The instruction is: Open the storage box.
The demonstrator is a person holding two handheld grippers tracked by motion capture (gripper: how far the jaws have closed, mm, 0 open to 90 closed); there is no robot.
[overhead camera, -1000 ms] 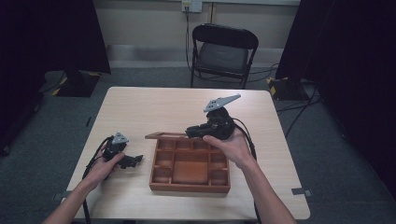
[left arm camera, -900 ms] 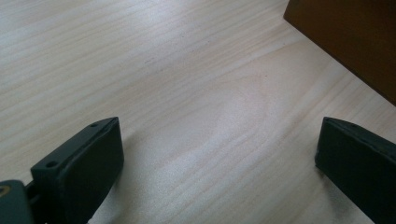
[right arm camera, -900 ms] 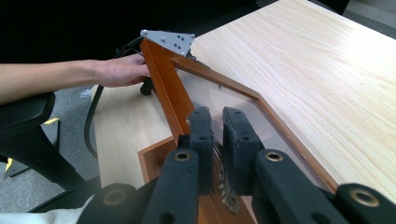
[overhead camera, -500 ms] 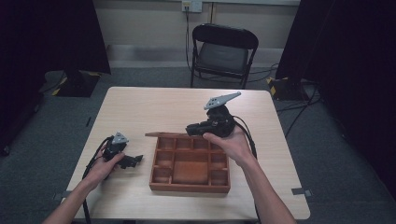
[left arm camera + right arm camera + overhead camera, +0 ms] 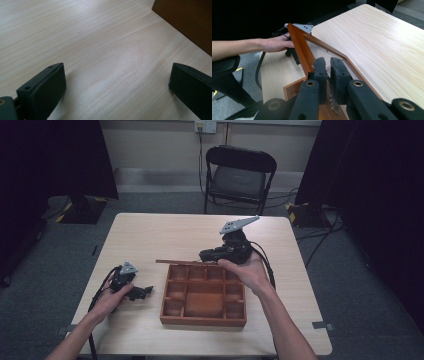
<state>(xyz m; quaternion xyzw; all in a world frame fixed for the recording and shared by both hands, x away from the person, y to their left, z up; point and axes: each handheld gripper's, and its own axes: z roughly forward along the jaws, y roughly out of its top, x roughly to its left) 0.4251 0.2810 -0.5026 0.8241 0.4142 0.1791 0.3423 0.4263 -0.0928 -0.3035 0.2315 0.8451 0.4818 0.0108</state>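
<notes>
Jaws of the right gripper (image 5: 326,62) were clamped on a wooden frame (image 5: 298,45) above the tray (image 5: 203,320), while the left gripper (image 5: 117,82) rested wide apart on the table (image 5: 100,37).

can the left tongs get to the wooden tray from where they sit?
Probably yes. The left tongs rest open on the table just left of the wooden tray, with bare tabletop between. The right tongs hold a framed lid at the tray's far edge, away from that side.
</notes>
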